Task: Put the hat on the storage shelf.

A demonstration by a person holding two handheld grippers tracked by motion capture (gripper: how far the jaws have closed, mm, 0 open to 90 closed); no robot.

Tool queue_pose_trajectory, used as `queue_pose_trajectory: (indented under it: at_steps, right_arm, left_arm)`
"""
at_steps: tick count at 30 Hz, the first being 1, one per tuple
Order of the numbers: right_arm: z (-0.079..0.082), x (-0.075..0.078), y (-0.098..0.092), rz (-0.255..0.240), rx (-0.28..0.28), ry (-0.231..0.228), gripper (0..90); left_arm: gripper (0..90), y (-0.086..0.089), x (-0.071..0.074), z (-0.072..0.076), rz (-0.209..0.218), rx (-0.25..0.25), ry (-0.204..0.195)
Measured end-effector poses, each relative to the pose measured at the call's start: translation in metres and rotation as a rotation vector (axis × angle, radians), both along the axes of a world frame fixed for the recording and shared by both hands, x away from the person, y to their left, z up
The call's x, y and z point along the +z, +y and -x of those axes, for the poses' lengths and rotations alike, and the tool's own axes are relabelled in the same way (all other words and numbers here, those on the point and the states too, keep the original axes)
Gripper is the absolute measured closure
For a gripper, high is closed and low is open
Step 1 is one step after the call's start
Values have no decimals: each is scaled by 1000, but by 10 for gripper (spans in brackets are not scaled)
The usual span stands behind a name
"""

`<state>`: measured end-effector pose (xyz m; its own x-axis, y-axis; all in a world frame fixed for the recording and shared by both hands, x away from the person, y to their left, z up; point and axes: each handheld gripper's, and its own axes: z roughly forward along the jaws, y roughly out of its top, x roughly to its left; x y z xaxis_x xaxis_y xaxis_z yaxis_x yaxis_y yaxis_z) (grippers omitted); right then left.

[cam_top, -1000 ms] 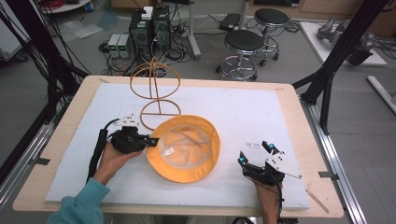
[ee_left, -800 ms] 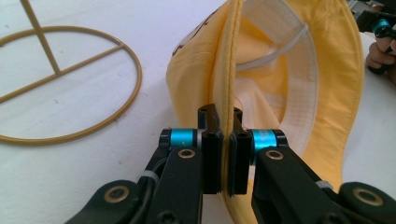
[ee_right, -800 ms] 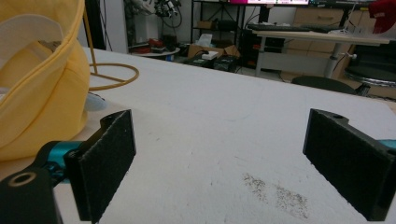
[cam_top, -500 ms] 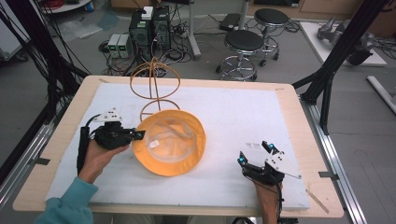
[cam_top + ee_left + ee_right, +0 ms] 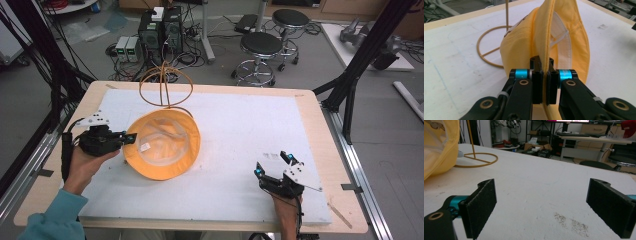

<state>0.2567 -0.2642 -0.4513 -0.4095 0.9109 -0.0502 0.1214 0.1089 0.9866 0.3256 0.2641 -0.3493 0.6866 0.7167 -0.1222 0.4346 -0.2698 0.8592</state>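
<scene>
Pinched on the brim of a yellow bucket hat [image 5: 162,145], the left gripper [image 5: 131,138] sits at the left side of the table [image 5: 310,107], held in the person's left hand [image 5: 87,162]. From the left gripper view the two black jaws stand pressed together with the yellow brim edge running straight up between the pads, and the hat [image 5: 549,42] rises directly ahead of them, its pale lining and a white strap showing inside the crown. Seen from the high view, the hat is tipped on its side with the opening facing up and toward the camera, its left rim at the jaw tips and the rest of it extending to the right of the gripper over the white mat [image 5: 250,130].

Just behind the hat stands a tan wire hat stand [image 5: 165,87], its round base ring lying on the mat beside the crown and its loops rising above it; whether hat and stand touch cannot be told.

The right gripper [image 5: 273,165] rests near the front right corner of the mat, well apart from the hat, with the right hand [image 5: 286,212] behind it. Its jaws are spread wide, nothing between them but bare mat [image 5: 544,195]. In the right gripper view the hat [image 5: 439,147] shows at the far left, with the stand's base ring [image 5: 477,160] beside it.
</scene>
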Motion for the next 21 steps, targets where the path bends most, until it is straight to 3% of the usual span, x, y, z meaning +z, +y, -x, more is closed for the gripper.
queue_pose_trajectory:
  at_steps: [10,21]
  right_arm:
    - [0,0,1,-1,-2,10,83]
    - [0,0,1,7,-1,6,83]
  left_arm:
    - [865,24,17,6,-12,55,-37]
    - [865,40,34,7,-66,110,-79]
